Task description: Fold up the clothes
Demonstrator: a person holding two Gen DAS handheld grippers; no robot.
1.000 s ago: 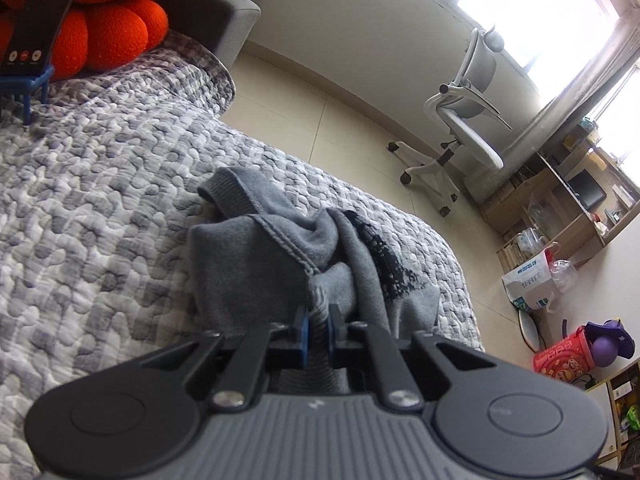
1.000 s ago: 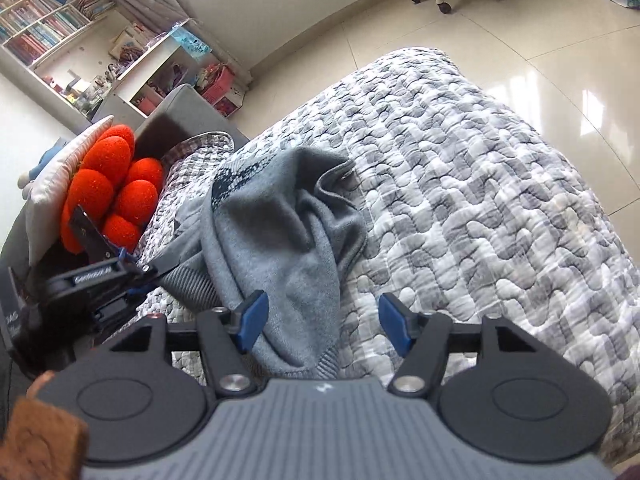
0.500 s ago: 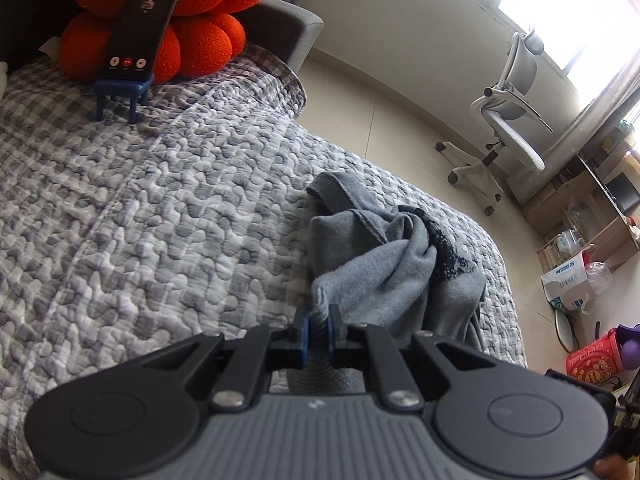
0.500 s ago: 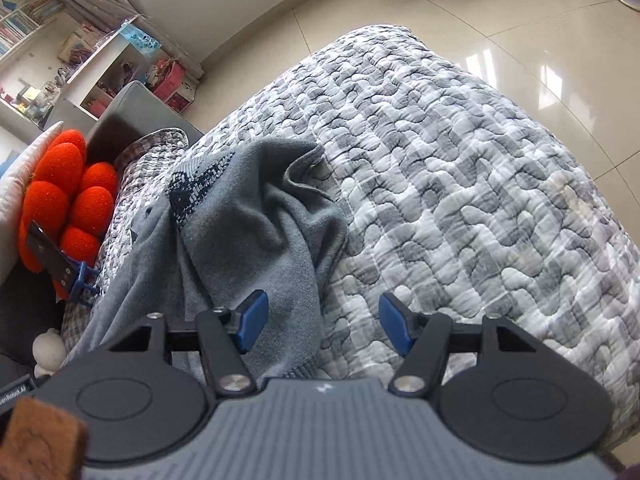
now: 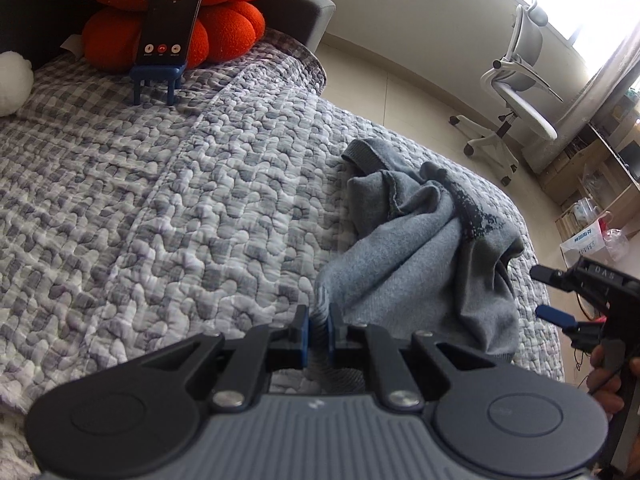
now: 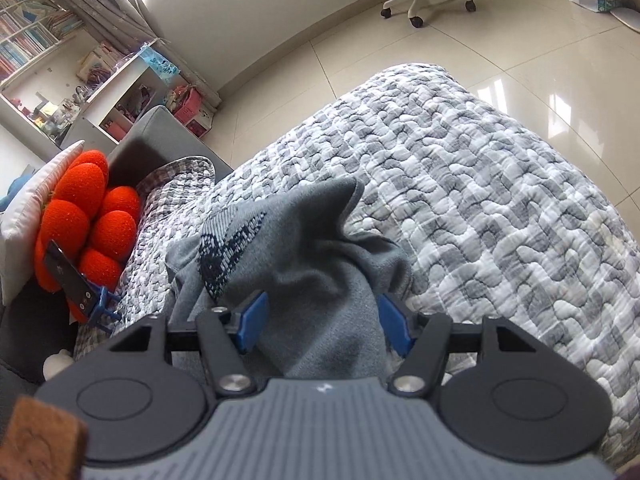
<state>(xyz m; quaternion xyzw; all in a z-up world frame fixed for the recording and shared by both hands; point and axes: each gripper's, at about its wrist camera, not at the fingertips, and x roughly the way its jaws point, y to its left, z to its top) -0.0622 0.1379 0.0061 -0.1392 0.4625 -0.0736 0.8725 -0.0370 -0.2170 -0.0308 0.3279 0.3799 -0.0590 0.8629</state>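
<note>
Crumpled, grey sweater (image 5: pixel 420 256), left claw (image 5: pixel 318 330) pinching hem

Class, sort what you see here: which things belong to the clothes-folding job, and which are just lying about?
Belong to the job:
crumpled grey knitted sweater
left gripper, shut on its hem
right gripper, open around a fold
grey patterned quilt underneath

Just lying about:
orange flower-shaped cushion
black phone on blue stand
white office chair
</note>
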